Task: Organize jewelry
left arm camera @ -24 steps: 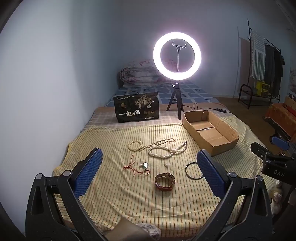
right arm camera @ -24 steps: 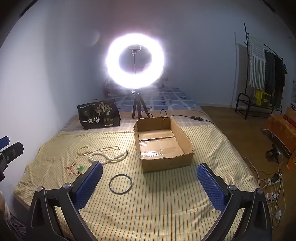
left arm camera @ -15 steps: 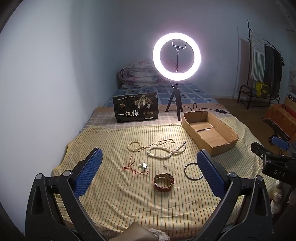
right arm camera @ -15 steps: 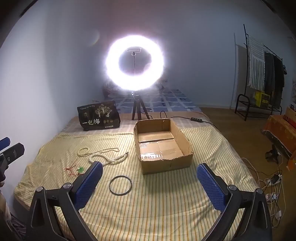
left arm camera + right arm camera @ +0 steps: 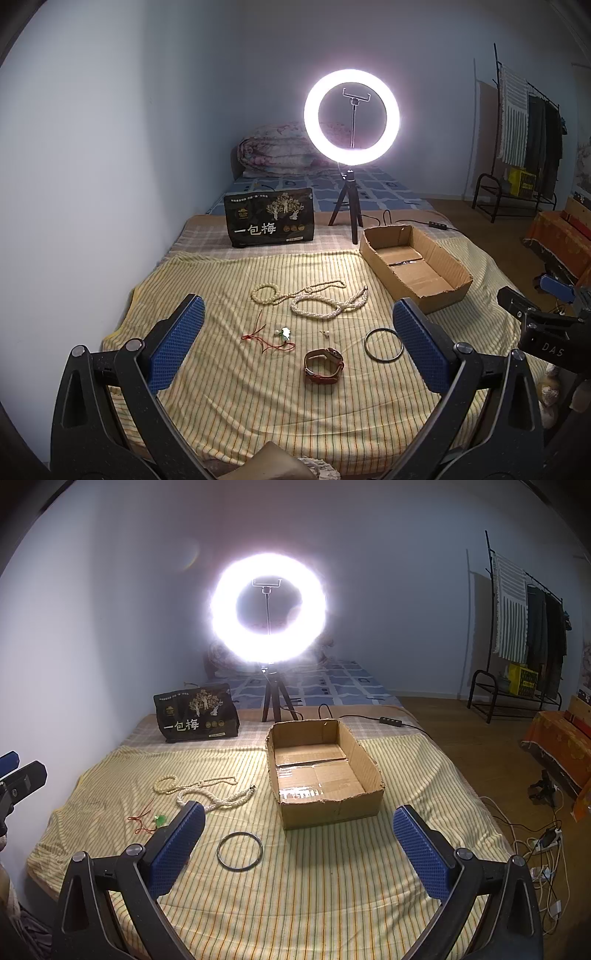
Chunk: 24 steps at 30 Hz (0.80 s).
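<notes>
Left wrist view: the left claw [image 5: 293, 345] hangs released over the near part of the bed [image 5: 229, 417], both blue pads spread wide with nothing between them. A brown-strapped watch [image 5: 324, 366] lies on the striped yellow sheet straight ahead of it, between the pads and nearer the right one. Just left of the watch is a red cord with a small green and white charm [image 5: 275, 338]; the charm is too small to make out. A tiny pale item [image 5: 325, 333] beyond the watch cannot be identified. A thin dark bangle [image 5: 383, 346] is partly hidden behind the right pad. Farther ahead lie a pale bead string [image 5: 291, 292] and a twisted pearl necklace [image 5: 328, 308]. The cardboard box [image 5: 415, 271] sits ahead to the right, open and apparently empty. The right claw [image 5: 535, 310] pokes in at the right edge, mostly cut off.

Right wrist view: the right claw [image 5: 299, 845] is likewise released and empty. Here the bangle [image 5: 239, 850] shows whole, just ahead and left of centre, and the box [image 5: 325, 771] stands straight ahead, its taped floor visible. The watch is out of sight, hidden by the left pad, which also covers part of the pearl necklace [image 5: 218, 798]. The red cord [image 5: 146, 821] lies off to the left. Glare from the ring light [image 5: 269, 607] washes out whatever is behind it. Part of the left claw [image 5: 16, 779] shows at the left edge.
</notes>
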Tool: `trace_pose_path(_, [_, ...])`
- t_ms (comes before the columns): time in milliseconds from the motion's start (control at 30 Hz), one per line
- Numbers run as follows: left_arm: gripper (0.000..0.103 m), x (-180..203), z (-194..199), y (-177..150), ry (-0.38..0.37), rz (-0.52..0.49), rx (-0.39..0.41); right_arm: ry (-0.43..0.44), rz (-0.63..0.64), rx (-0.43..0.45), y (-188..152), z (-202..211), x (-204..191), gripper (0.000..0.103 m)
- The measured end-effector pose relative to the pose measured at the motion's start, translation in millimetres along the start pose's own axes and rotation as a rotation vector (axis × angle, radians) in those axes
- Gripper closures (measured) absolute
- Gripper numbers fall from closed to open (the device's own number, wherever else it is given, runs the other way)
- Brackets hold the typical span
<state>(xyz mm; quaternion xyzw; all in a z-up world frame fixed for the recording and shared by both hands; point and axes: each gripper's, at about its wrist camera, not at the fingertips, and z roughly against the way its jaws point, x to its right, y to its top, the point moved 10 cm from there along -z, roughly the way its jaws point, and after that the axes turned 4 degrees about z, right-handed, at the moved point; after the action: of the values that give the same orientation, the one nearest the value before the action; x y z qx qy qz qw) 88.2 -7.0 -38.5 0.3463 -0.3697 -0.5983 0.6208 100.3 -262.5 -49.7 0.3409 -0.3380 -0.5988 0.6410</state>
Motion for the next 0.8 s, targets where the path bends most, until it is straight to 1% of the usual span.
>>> trace_pose_path(800, [0.000, 3.2, 7.0, 11.2, -0.010, 0.011, 0.011, 0.003, -0.001, 0.000, -0.7, -0.9, -0.6, 0.000])
